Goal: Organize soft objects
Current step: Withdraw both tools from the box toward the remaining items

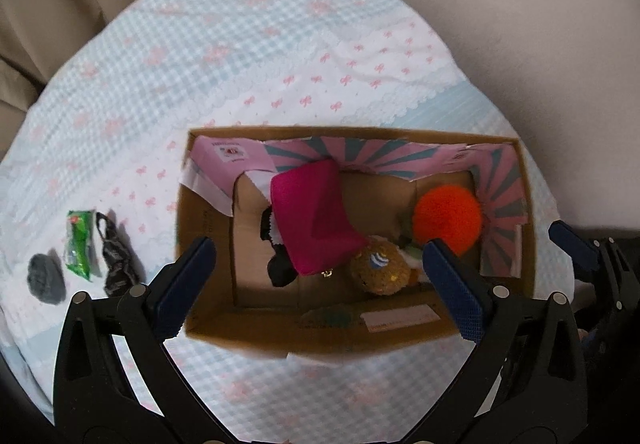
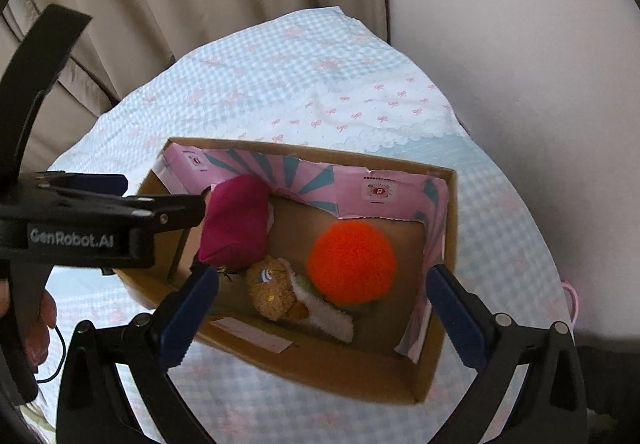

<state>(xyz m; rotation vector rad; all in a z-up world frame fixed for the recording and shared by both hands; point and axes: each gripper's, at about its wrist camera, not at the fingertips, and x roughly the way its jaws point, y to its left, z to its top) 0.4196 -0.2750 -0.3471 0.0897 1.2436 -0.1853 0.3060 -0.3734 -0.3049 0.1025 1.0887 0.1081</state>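
Note:
An open cardboard box (image 1: 208, 211) (image 2: 436, 376) sits on the checked bedspread. Inside lie a magenta pouch (image 1: 316, 219) (image 2: 236, 224), an orange pom-pom ball (image 1: 448, 217) (image 2: 352, 262), a brown plush toy (image 1: 380, 264) (image 2: 276, 288) and something black (image 1: 280, 268). My left gripper (image 1: 320, 280) hovers open and empty above the box; it also shows side-on in the right wrist view (image 2: 120, 215). My right gripper (image 2: 320, 308) is open and empty above the box's near side. Left of the box lie a grey pom-pom (image 1: 46, 278), a green packet (image 1: 80, 244) and a dark scrunchie (image 1: 116, 260).
The bedspread (image 1: 240, 43) has blue checks and pink bows. Beige curtains (image 2: 200, 3) hang behind and a pale wall (image 2: 520, 43) stands to the right. The box has a pink and teal striped lining (image 1: 360, 155).

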